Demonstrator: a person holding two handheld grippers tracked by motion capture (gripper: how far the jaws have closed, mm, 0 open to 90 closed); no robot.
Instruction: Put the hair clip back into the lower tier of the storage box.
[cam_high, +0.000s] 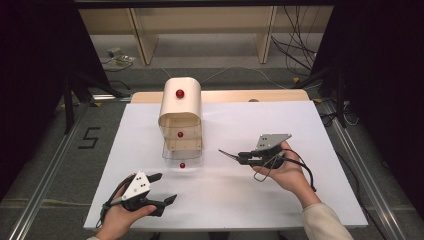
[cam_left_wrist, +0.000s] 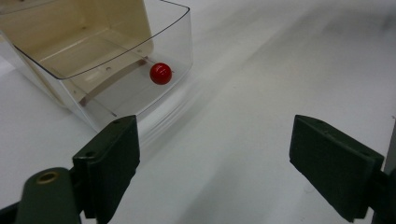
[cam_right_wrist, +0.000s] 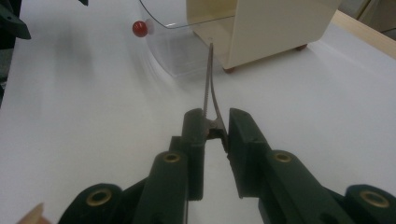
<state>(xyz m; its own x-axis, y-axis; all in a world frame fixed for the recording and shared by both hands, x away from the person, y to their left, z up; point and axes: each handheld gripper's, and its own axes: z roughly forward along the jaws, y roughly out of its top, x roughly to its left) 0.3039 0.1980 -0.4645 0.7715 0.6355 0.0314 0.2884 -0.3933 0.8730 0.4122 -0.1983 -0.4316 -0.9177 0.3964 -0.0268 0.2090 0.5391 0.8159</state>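
Clear glossy plastic drawer (cam_left_wrist: 116, 70), glossy red knob (cam_left_wrist: 160, 73), matt white tabletop (cam_high: 250, 190).

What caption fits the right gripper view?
Right tongs pinch thin tweezers aimed at a clear drawer with a red knob.

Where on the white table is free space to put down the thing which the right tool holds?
Free: between the left tool and right tool; also right of the cream drawer box. Crowded: before the open clear drawer.

A black "5" (cam_high: 88, 137) on the grey floor (cam_high: 50, 165) left of the table.
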